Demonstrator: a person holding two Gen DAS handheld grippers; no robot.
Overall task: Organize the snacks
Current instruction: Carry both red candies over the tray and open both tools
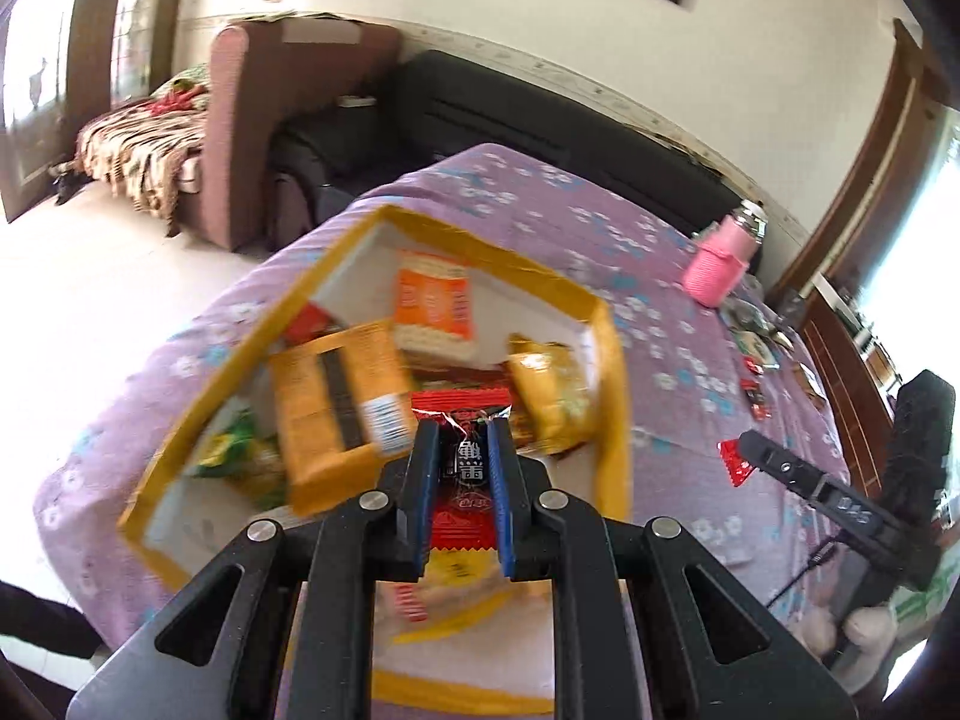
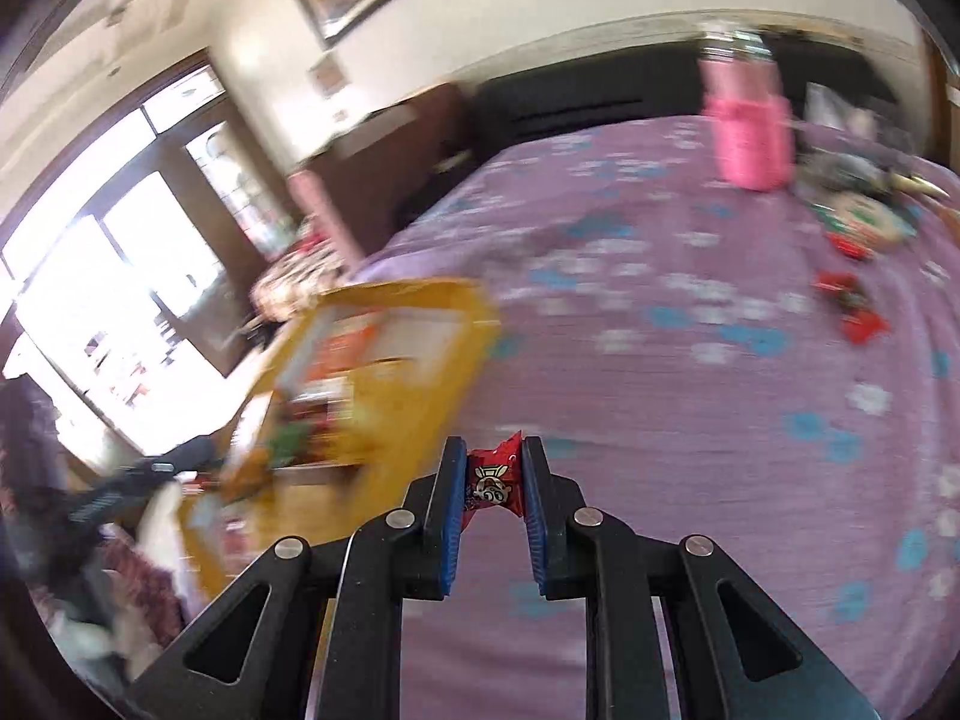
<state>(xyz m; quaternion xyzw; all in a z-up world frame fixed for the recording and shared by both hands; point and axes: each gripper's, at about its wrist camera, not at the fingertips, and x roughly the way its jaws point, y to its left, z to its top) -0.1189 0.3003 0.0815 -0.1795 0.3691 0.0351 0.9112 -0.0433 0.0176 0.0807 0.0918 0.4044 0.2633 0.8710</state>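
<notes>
A yellow box (image 1: 609,354) lies on the purple flowered cloth (image 1: 540,210), holding several snack packs, among them an orange one (image 1: 432,303) and a yellow one (image 1: 342,396). My left gripper (image 1: 462,429) hangs over the box's near side, shut on a red snack packet (image 1: 462,462). In the right wrist view my right gripper (image 2: 493,450) is shut on a small red candy (image 2: 493,480), above the cloth just right of the blurred yellow box (image 2: 420,360). The right gripper (image 1: 744,441) also shows at the right edge of the left wrist view.
More red candies (image 1: 735,462) (image 2: 852,306) lie loose on the cloth to the right. A pink-sleeved bottle (image 1: 720,258) (image 2: 747,126) stands at the far right with clutter (image 2: 864,210) beside it. A dark sofa (image 1: 510,102) runs behind the table.
</notes>
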